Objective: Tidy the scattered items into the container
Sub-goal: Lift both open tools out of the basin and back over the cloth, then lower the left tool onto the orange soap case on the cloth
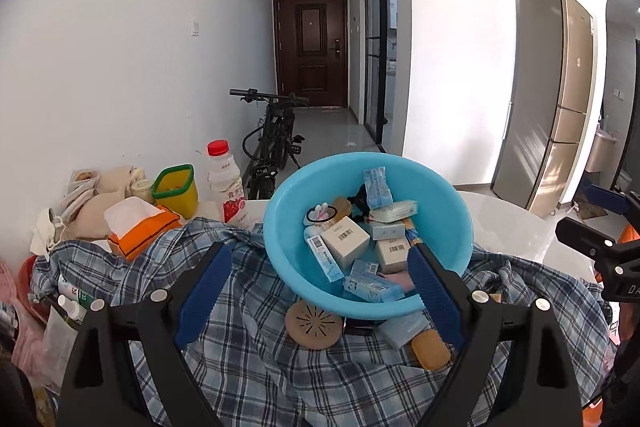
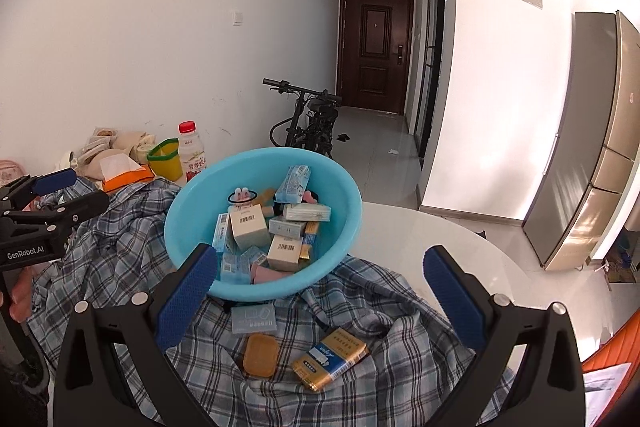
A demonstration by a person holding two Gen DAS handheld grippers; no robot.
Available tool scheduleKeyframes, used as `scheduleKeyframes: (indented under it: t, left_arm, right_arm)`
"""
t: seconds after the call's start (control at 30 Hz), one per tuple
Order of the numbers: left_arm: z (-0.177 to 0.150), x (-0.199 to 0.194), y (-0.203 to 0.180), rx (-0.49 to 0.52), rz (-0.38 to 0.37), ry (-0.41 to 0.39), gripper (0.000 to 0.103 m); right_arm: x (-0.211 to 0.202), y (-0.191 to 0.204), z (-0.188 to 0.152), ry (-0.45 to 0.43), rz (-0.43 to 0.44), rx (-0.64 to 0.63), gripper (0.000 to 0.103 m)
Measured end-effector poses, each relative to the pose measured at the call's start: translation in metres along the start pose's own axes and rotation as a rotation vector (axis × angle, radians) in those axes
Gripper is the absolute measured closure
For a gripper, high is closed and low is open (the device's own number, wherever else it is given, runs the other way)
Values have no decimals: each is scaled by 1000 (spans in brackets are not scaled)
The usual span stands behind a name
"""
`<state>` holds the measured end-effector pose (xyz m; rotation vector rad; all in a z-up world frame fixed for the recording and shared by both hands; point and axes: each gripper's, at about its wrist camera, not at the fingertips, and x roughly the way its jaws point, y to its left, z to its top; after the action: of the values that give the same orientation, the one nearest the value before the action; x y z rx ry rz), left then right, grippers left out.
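Left gripper (image 1: 320, 279): nearest the lens in the left wrist view; jaws spread wide, nothing between them, hovering over the checked cloth just before the blue basin. Its right finger overlaps the basin's near rim in that view.
Right gripper (image 2: 320, 287): nearest the lens in the right wrist view; jaws spread wide and empty, held above the cloth in front of the basin.
Blue basin (image 1: 280, 219): the landmark; a round plastic bowl resting tilted on the cloth, already holding many small boxes, packets and a black hair tie.
Checked cloth (image 2: 120, 251): a crumpled blue plaid shirt spread under and around the basin, covering most of the bench.
Bench (image 2: 420, 239): white and glossy, bare to the right of the basin.
Tan soap bar (image 2: 261, 354): on the cloth, in front of the basin, loose.
Gold packet (image 2: 330, 357): on the cloth, just right of the soap bar, in front of the basin.
Pale blue box (image 2: 254, 319): flat on the cloth, touching the basin's near underside.
Round tan disc (image 1: 314, 323): slotted, on the cloth under the basin's near edge.
Orange tissue pack (image 1: 140, 223): left of the basin, beyond the cloth.
Yellow cup (image 1: 176, 187): green-rimmed, behind and left of the basin.
Red-capped bottle (image 1: 224, 179): upright, just left of the basin's far rim.
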<state>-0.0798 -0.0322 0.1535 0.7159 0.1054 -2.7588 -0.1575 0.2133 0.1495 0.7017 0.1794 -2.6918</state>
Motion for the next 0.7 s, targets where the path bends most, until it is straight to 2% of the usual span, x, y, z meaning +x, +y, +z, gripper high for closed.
scheduleKeyframes:
  t: [0.17,0.23,0.33,0.43,0.53,0.57,0.7]
  left_arm:
    - [-37,-7,-4,-35,-35,-49,12]
    - [-49,-3,-6,-60,-39,-40,12]
    - [-61,0,-14,-33,-46,-37,12]
    - [-74,-4,-25,30,-13,-56,12]
    - [-89,-10,-32,79,9,-114,12]
    - [-93,-11,-33,105,-33,-124,12]
    - [-104,-10,-35,88,-114,-110,12]
  right_arm:
    - [-2,-1,-40,-9,63,92,1]
    - [2,-1,-49,-5,73,129,1]
    - [1,0,-60,-25,13,127,1]
    - [-6,2,-70,-47,-49,91,1]
    - [-12,-3,-80,-56,-46,123,1]
    - [-13,-5,-83,-53,-28,141,1]
    - [-14,-12,-98,-45,25,179,1]
